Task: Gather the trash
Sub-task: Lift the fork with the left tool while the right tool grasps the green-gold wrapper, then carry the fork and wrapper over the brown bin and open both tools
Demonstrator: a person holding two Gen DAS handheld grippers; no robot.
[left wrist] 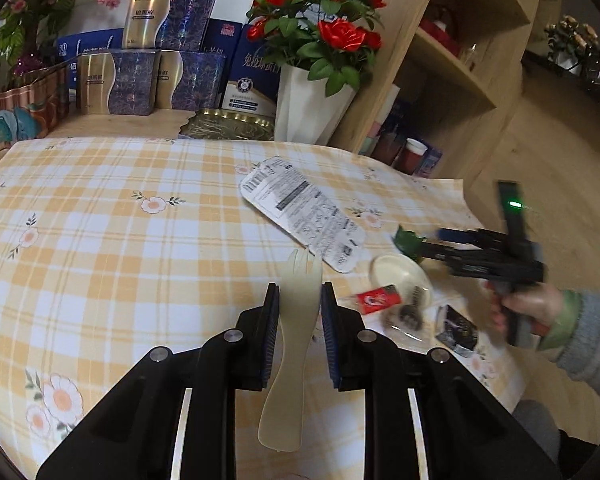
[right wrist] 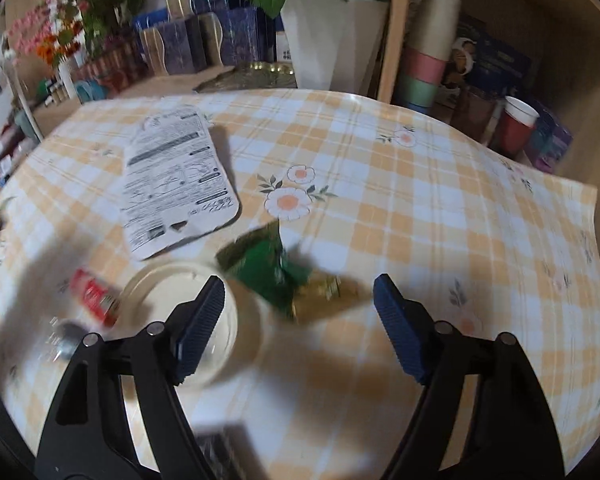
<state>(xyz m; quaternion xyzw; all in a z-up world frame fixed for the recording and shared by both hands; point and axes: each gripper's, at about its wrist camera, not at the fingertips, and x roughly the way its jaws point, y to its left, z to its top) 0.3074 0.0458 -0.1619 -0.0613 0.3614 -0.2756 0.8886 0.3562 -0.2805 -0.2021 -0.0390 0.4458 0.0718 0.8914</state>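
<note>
Here your left gripper (left wrist: 299,296) pinches a cream plastic fork (left wrist: 291,332) between its blue pads, lifted above the yellow checked tablecloth (left wrist: 112,216). Your right gripper (right wrist: 300,300) has its jaws spread wide with nothing pressed between them, above a crumpled green foil wrapper (right wrist: 266,268) that lies just beside the round cream plastic lid (right wrist: 172,284). Next to that lid, on the far side from the wrapper, is a small red packet (right wrist: 94,294), and beyond the lid lies a white printed cardboard sheet (right wrist: 176,176) flat on the cloth.

Red roses (left wrist: 324,12) (white vase (left wrist: 308,108)), checked tablecloth (left wrist: 120,208), wooden shelf (left wrist: 452,64)
</note>
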